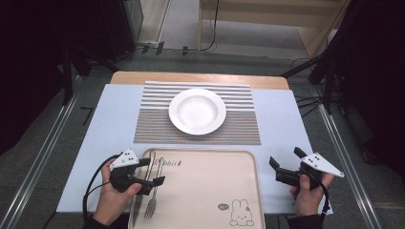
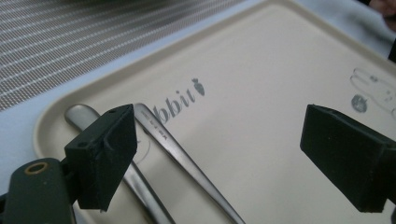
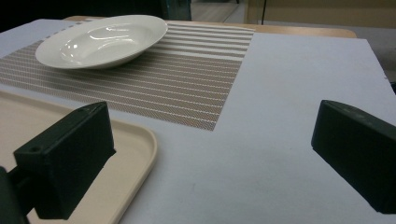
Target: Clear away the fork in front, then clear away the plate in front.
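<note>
— Where are your grippers right now?

— My left gripper (image 1: 152,171) hangs over the near left corner of the beige tray (image 1: 210,191), jaws spread wide with nothing between them. Just under it lie a fork (image 1: 151,205) and a second piece of cutlery (image 2: 140,189) beside it; I can't tell whether that one is a knife or a spoon.

— And the pads touch neither?

— No. In my left gripper view both handles (image 2: 182,156) lie flat on the tray, below the left jaw, clear of the pads.

— The other hand?

— My right gripper (image 1: 286,164) sits off the tray's right edge over the pale blue cloth (image 1: 282,119), released too, holding nothing.

— What's farther out?

— A white plate (image 1: 197,111) rests on the striped placemat (image 1: 239,133), just beyond the tray.
</note>
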Tool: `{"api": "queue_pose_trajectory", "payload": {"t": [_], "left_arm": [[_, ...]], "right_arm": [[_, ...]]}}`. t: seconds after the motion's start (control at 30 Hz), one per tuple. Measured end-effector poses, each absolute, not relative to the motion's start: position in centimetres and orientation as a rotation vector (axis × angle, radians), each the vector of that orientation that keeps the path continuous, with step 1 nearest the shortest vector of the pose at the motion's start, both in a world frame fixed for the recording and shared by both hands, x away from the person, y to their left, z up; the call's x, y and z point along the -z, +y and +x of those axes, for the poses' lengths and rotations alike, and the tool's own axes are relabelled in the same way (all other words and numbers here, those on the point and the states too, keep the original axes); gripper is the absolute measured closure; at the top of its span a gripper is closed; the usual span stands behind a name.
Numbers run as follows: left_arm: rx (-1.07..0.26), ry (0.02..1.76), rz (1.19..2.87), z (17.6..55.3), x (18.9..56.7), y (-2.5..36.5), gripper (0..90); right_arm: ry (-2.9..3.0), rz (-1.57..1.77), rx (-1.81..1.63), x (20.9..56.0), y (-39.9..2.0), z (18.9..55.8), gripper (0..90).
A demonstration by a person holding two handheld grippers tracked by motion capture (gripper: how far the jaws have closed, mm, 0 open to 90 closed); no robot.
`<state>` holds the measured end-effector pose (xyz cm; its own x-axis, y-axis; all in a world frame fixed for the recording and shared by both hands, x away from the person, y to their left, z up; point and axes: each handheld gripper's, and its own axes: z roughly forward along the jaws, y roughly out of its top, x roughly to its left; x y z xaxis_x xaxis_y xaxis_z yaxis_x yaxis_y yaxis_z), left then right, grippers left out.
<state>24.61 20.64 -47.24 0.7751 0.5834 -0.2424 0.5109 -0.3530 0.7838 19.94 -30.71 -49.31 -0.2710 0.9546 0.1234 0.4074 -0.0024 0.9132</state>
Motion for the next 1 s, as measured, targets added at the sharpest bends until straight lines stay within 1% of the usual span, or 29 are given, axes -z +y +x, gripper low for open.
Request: {"api": "queue_pose_trajectory", "payload": {"t": [0.07,0.27,1.0], "left_arm": [[-0.097,0.821,2.004,24.67,47.11,20.93,0.0],[-0.093,0.818,1.98,24.72,46.92,21.25,0.0],[-0.101,0.813,1.995,24.94,46.51,20.64,0.0]], "right_arm": [[1.715,1.408,-1.255,49.31,-30.75,19.93,0.0],[1.715,1.41,-1.254,49.32,-30.75,19.95,0.0],[1.706,1.4,-1.256,49.17,-30.68,19.87,0.0]]}}
